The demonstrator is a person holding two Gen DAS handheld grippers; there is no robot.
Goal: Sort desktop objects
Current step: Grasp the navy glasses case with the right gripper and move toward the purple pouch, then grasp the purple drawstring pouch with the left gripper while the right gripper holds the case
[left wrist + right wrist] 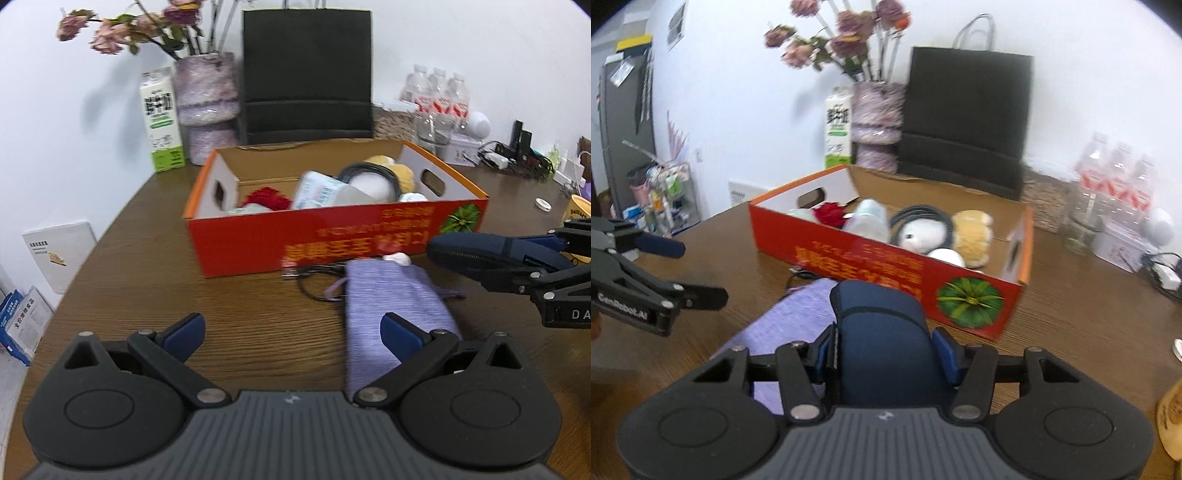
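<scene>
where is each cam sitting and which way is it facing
Left wrist: sits on the left gripper, facing over the purple pouch to the orange box; its own open fingers show, with the right gripper entering at right.
Right wrist: sits on the right gripper, facing the same box from its right end; its fingers are closed on a dark blue zip case, with the left gripper at left.
Shared: box, pouch, black paper bag, flower vase, milk carton.

— Where does the box (332, 236) sit?
— On the table (147, 295), before the paper bag (306, 74); the carton (162, 122) and vase (207, 99) stand behind its left corner.
— And the pouch (388, 306)?
— Before the box, over a cable (314, 273); bottles (439, 92) stand behind, right.
</scene>
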